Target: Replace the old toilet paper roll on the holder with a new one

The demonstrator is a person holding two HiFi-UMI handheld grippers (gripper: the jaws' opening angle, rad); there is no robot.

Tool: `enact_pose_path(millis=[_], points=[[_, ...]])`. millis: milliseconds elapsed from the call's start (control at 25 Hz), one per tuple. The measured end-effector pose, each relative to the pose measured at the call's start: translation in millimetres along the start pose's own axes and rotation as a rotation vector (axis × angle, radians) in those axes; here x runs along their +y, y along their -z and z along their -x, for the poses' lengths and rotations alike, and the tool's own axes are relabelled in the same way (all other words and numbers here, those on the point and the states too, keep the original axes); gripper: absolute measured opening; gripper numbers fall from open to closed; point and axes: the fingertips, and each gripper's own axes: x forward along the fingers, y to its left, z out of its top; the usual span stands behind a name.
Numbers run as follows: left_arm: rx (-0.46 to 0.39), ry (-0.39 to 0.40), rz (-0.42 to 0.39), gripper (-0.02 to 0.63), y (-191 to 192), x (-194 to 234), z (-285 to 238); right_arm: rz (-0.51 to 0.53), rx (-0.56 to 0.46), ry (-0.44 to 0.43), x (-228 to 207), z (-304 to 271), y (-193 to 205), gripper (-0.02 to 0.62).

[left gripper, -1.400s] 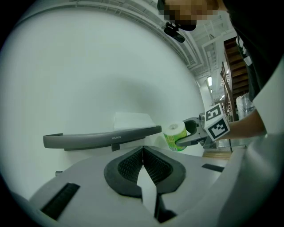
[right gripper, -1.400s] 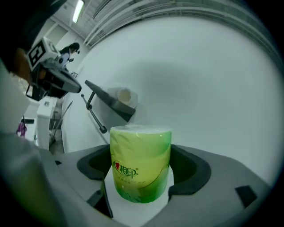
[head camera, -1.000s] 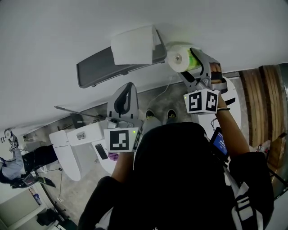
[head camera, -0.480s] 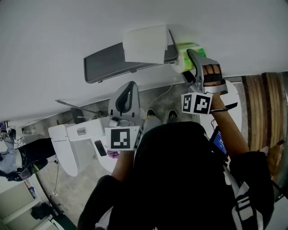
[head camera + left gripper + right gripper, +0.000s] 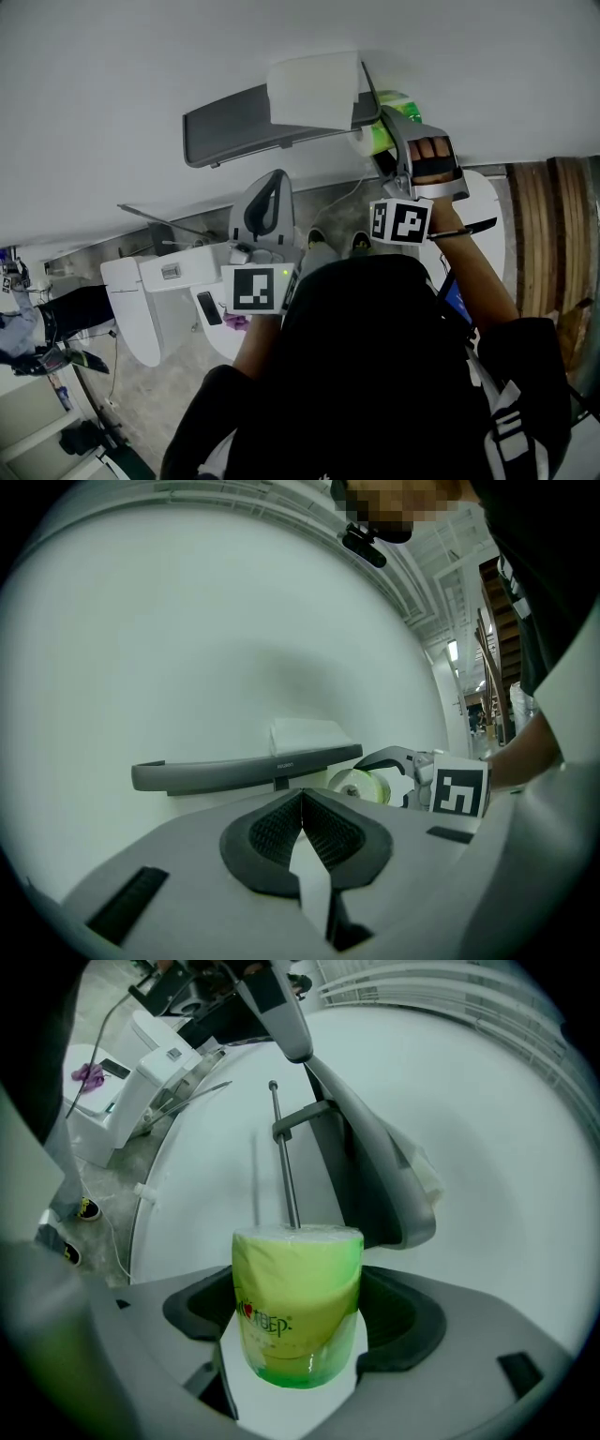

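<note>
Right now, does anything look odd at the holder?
Yes: the new roll in the right claw looks sealed in green plastic wrapping as it meets the holder's rod.

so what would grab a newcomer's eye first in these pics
The bright green-wrapped roll clamped in the right gripper, held up at the end of the bare metal rod under the grey wall holder. After that, the white paper stack on top of the holder, and the left gripper, shut on nothing, held lower and facing the holder.
</note>
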Motion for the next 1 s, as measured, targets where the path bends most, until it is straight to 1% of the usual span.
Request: enact_pose_path(millis=[80,240,400,640,720,800,880,1000], points=[[-0.010,0.006,0.004,0.023,0,0,3,0.012,0.000,0.001,0,0,-5,0.399],[-0.001,0.000,-0.007,0.023,3,5,8,0.051,0.000,-0.007,7,-1,-18,0.399],[-0.019,-0.003,0.002,0.023,1,10,12,0.073,0.006,-0.013,10,-1,-29,0.399],[-0.013,-0.019,0.003,0.023,-2,17,17,0.117,0.006,-0.014,10,0,-44,0.399],[-0.014,-0.013,-0.003,0.023,-1,17,17,0.131,0.010,-0.017,10,-1,-47,0.399],[-0.022,-0.006,-0.007,0.023,-1,17,18,0.137,0.013,-0.029,14,-2,-51,0.399],[-0.014,-0.017,0.000,0.023,0,19,19,0.136,0.014,-0.047,19,-3,-55,0.399],[-0.006,-0.020,-0.003,0.023,1,21,22,0.141,0.011,-0.048,16,-2,-62,0.399]])
